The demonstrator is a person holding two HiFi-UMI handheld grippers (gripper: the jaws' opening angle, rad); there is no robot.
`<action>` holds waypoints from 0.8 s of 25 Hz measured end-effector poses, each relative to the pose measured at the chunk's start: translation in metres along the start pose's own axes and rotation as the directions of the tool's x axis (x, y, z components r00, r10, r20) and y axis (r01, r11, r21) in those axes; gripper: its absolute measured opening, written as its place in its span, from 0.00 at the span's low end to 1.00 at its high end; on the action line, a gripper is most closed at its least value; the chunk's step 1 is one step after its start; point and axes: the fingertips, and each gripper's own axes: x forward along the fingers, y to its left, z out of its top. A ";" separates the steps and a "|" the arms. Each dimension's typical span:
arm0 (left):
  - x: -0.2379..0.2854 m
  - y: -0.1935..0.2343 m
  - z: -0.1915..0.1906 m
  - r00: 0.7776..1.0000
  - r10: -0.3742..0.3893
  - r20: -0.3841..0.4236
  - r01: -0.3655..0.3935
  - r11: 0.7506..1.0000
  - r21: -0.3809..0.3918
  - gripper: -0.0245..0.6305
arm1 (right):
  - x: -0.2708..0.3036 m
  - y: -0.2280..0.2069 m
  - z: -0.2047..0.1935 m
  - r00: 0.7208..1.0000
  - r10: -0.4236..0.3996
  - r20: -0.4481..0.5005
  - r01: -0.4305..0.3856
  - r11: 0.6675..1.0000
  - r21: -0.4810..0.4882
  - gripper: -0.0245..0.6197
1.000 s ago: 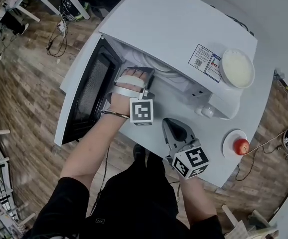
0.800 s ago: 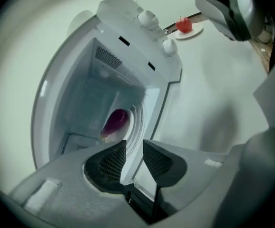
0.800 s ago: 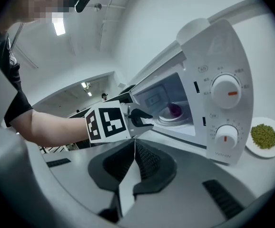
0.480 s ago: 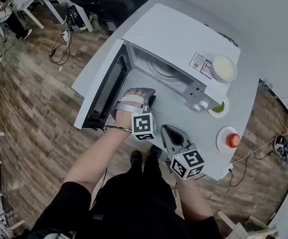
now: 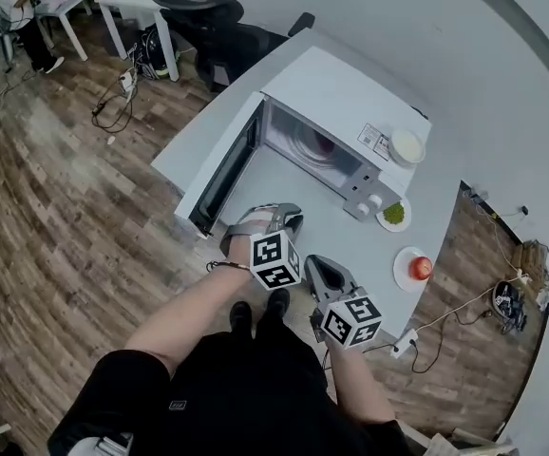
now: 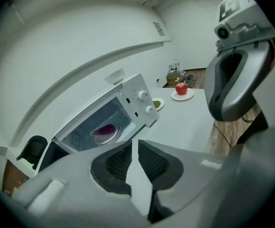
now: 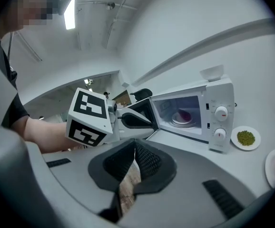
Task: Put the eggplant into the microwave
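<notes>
Holding clear of the microwave (image 5: 350, 93) because the eggplant (image 5: 324, 144) is lying inside, door (image 5: 225, 174) open, we are carrying nothing: left gripper (image 6: 133, 144) jaws have just been closing to an empty slit, right gripper (image 7: 134, 144) jaws are touching.

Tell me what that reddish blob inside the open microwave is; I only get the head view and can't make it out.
Observer: The left gripper view looks straight in. It is a purple eggplant lying on the round white plate inside the microwave.
Operator: Is the left claw carrying anything?
Observer: No. In its own view the left claw is empty. Its jaws have just been closing, and the thin gap between them shows only the table behind.
</notes>
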 end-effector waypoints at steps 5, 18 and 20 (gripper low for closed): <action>-0.040 -0.013 -0.003 0.999 -0.034 0.031 0.037 0.994 -0.099 0.08 | -0.018 0.026 0.001 1.000 -0.009 0.017 0.009 1.000 0.003 0.06; -0.109 -0.058 0.025 0.980 -0.087 0.177 0.165 0.855 -0.492 0.07 | -0.080 0.030 0.000 1.000 0.006 0.029 -0.006 1.000 0.009 0.06; -0.117 -0.068 0.035 0.976 -0.084 0.199 0.177 0.840 -0.514 0.07 | -0.091 0.033 0.004 0.999 0.033 0.043 -0.033 0.999 0.013 0.06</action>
